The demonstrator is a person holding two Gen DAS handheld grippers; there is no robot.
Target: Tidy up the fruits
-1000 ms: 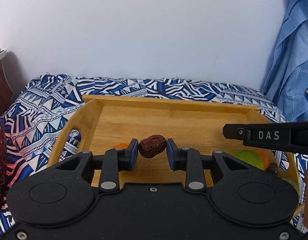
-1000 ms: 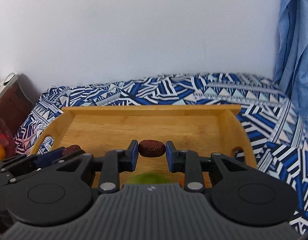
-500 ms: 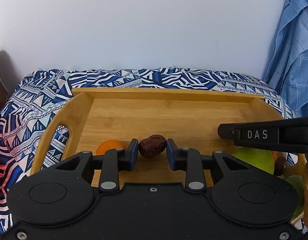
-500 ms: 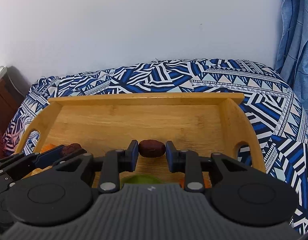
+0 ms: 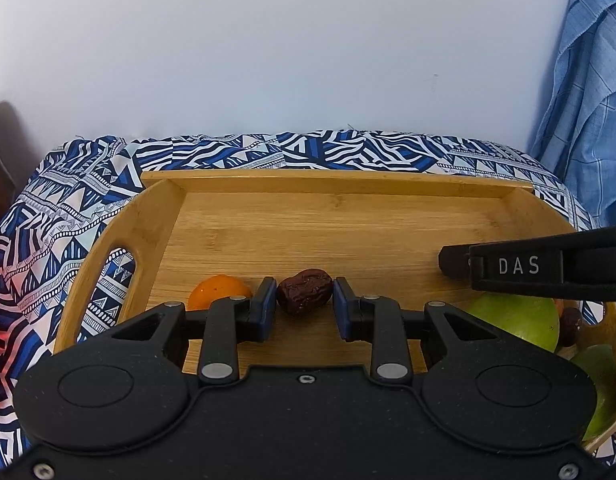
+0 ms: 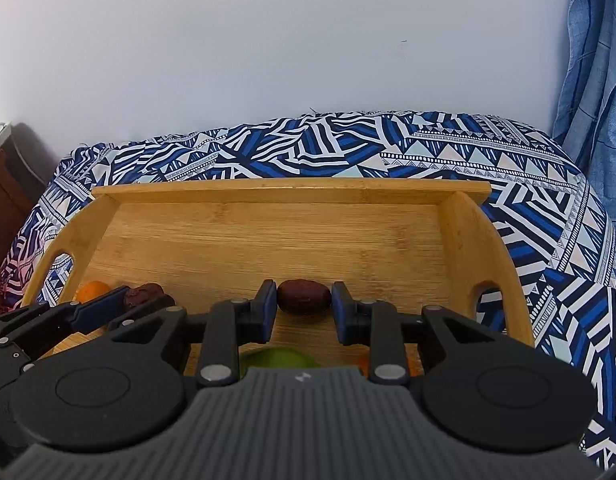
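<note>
Holding a wrinkly dark red date point(image 5: 304, 291) between its blue pads, the left gripper point(image 5: 303, 306) is pinched on the fruit just above the floor of the wooden tray point(image 5: 348, 220), over the near left part of it. Right behind its left finger there's a small orange point(image 5: 215, 292) sitting on the tray floor. The right gripper point(image 6: 303, 306) is doing the same thing with a second date point(image 6: 303, 296), a smoother one, clamped between its pads over the near middle of the tray. From the left camera you can see the right gripper's finger poking in from the right side with "DAS" printed on it, and under it a big green fruit point(image 5: 520, 320) by the tray's right end, with another green one point(image 5: 600, 384) closer to the camera. The tray sits on a blue and white patterned cloth point(image 6: 388, 148) against a plain white wall point(image 6: 267, 40), with a blue checked fabric point(image 5: 588, 80) hanging on the right.
</note>
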